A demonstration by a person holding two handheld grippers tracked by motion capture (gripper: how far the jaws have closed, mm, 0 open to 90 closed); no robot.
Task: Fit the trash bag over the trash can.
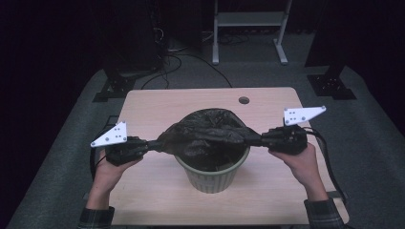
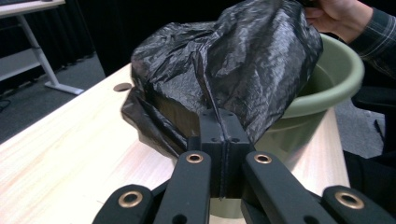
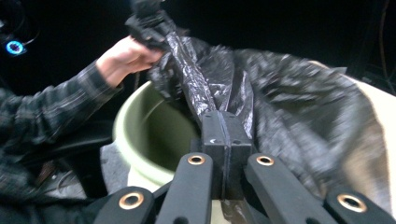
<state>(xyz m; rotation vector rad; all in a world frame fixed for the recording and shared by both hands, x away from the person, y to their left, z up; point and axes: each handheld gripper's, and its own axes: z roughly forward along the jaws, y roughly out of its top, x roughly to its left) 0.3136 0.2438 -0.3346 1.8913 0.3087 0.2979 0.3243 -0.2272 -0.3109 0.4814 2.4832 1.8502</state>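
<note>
My left gripper is clamped tight on one edge of the black bin bag, just left of the green bin. My right gripper pinches the opposite edge, just right of the bin, no gap between its pads. The bag stretches between them over the bin's mouth, draped across the far rim; the near rim is uncovered. The bin sits mid-table, with bare wood all round it. A cable hole lies beyond the bin, well apart.
</note>
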